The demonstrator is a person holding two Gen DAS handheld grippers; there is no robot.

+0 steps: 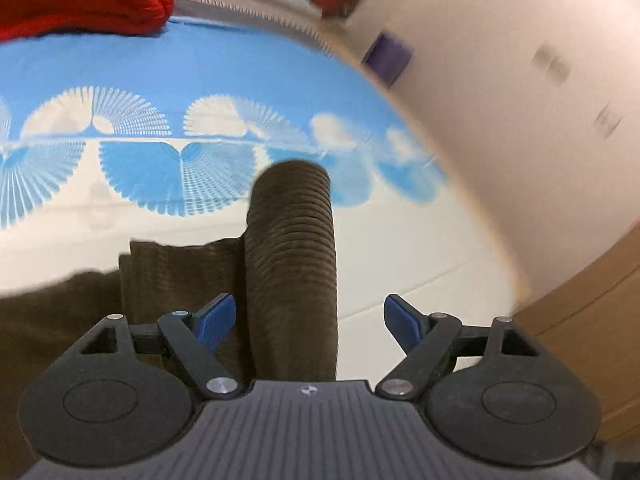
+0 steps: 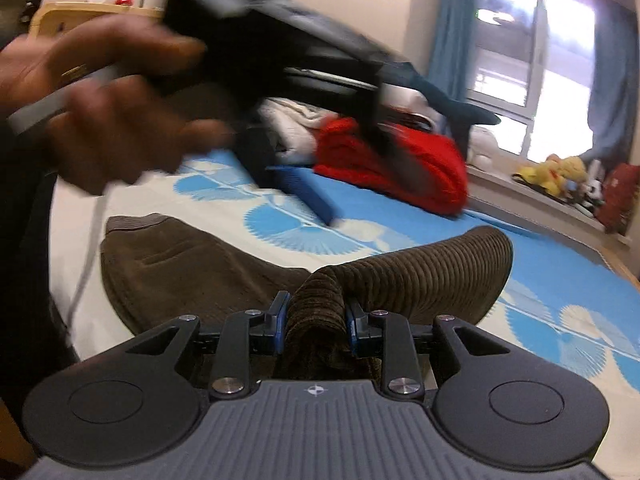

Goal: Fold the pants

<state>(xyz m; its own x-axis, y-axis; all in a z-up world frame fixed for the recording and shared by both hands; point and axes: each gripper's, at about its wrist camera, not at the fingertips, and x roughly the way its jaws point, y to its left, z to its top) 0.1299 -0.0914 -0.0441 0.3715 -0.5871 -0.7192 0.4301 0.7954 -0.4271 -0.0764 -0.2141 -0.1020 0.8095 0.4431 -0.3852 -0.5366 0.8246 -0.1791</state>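
Brown corduroy pants (image 2: 192, 276) lie on a bed with a blue and white sheet (image 2: 560, 280). My right gripper (image 2: 314, 316) is shut on a bunched fold of the pants, and a raised leg (image 2: 432, 272) curves off to the right. My left gripper (image 1: 308, 316) is open above the bed, with a raised fold of the pants (image 1: 292, 260) running between its spread fingers without being pinched. In the right wrist view the left gripper (image 2: 304, 196) shows blurred in a hand, above the waistband end.
A red garment (image 2: 400, 168) and pale clothes (image 2: 292, 124) are piled at the far side of the bed. A window sill with plush toys (image 2: 552, 172) lies beyond. A wall and a wooden bed frame (image 1: 580, 312) border the right.
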